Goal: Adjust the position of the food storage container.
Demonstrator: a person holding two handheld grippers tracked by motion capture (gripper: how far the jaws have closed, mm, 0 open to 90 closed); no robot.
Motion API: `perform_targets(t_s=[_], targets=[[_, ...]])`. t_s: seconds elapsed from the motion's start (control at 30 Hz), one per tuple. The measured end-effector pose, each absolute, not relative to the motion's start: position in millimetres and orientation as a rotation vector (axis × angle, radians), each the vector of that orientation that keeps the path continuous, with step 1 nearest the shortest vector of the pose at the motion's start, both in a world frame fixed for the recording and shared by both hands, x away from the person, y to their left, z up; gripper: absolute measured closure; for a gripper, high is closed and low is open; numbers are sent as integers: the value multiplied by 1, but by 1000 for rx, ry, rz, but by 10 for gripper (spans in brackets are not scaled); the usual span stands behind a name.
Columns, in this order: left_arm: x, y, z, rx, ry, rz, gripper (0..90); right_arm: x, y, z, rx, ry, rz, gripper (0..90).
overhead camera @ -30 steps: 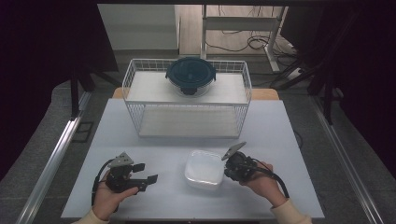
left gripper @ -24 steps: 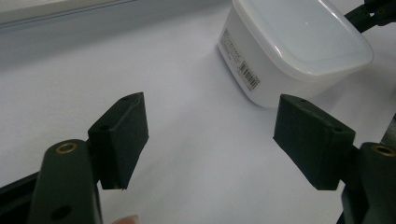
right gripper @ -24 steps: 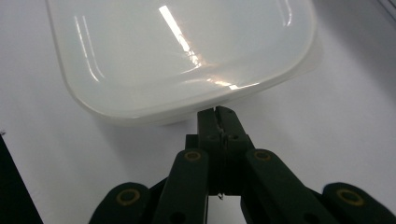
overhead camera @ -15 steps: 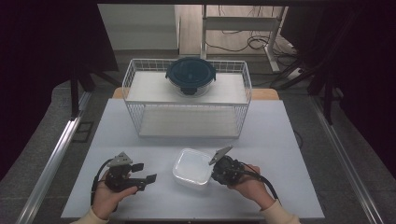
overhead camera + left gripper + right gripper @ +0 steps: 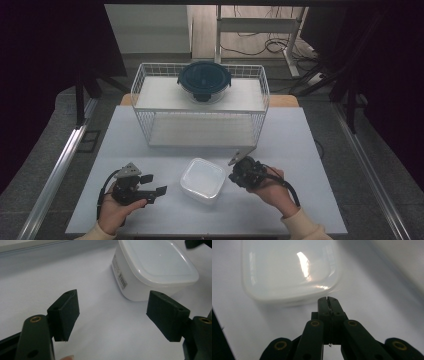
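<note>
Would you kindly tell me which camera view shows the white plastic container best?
The left gripper view: the white container is sharp, showing lid, side wall and label. The high view shows it small between both grippers; the right gripper view shows it blurred, with glare.

A white lidded container [image 5: 202,180] sits between the left tool [image 5: 150,191] and right tool [image 5: 234,176].

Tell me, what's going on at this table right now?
A person works with a claw in each hand around a white plastic container lying upside down on the table. The right claw is shut, right beside the container's edge. The left claw is open, pointed at it from a short way off.
</note>
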State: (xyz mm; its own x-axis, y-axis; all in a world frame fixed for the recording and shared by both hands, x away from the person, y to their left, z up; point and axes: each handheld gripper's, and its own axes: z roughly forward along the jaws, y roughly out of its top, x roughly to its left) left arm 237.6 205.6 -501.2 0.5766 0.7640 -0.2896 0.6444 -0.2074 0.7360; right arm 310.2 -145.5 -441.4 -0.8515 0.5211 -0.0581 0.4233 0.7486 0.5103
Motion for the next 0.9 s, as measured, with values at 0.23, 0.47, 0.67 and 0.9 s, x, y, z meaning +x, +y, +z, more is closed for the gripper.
perform_targets(t_s=[0.23,0.47,0.67,0.9], targets=[[237,206,-501,1917,1137,164,256,350,-131,-444,724,2694,645,892],[236,208,-501,1917,1136,165,256,365,-115,-461,689,2771,619,893],[237,208,-502,1919,1137,167,256,351,-112,-462,622,2780,576,894],[238,210,-503,1915,1148,172,257,330,-113,-463,583,2815,586,894]])
